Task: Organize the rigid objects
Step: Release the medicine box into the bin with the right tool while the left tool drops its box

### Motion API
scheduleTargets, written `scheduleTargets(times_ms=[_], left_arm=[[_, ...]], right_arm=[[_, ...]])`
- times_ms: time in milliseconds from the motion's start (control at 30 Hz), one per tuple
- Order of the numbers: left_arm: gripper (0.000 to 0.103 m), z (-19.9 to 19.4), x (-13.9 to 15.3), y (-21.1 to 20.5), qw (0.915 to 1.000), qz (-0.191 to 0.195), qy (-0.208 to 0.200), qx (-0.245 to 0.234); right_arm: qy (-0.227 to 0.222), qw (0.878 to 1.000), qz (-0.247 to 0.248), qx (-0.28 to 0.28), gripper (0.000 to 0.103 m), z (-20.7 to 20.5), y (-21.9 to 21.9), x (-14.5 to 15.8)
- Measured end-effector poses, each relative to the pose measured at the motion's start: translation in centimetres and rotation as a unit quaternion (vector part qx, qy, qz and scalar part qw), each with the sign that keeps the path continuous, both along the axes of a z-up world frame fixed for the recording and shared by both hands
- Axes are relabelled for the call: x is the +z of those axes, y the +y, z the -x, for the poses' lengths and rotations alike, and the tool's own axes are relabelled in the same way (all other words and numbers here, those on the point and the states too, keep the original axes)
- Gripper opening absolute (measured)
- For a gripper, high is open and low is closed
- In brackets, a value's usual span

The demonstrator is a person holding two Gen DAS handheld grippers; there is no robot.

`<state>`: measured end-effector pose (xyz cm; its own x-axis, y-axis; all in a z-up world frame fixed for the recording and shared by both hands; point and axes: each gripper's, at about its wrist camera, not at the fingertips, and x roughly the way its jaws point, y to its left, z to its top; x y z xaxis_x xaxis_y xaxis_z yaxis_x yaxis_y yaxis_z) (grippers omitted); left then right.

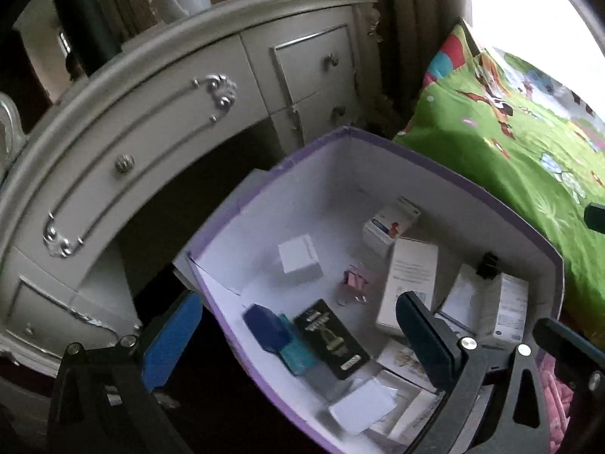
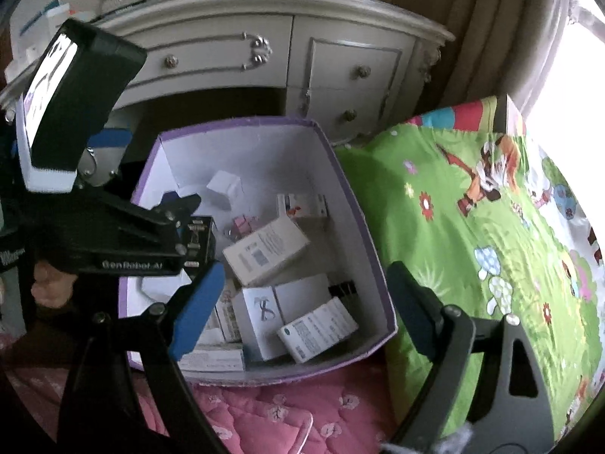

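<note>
Both tools over the purple box

Only the right wrist view showed the left tool angled downward; both tools stood apart, empty.

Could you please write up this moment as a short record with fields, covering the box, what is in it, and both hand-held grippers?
container: purple box, open, white inside
location: on pink quilt, beside green blanket, in front of cream dresser
contents: several white cartons, a black package, a blue case, a pink clip
left hand-held gripper: open, empty, over the box
right hand-held gripper: open, empty, at the box's near edge
</note>
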<state>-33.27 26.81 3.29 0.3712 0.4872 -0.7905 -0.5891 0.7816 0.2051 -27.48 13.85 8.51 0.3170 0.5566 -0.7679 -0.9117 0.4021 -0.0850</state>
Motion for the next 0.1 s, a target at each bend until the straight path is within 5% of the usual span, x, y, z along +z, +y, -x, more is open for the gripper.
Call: scheduleTargets(times_ms=[100], left_arm=[[0.103,-0.29,-0.99,0.07,0.9997,0.020,0.012,0.003]], right_arm=[[0.002,1.000,0.014,-0.003,0.089,-0.06,0.04,-0.34]])
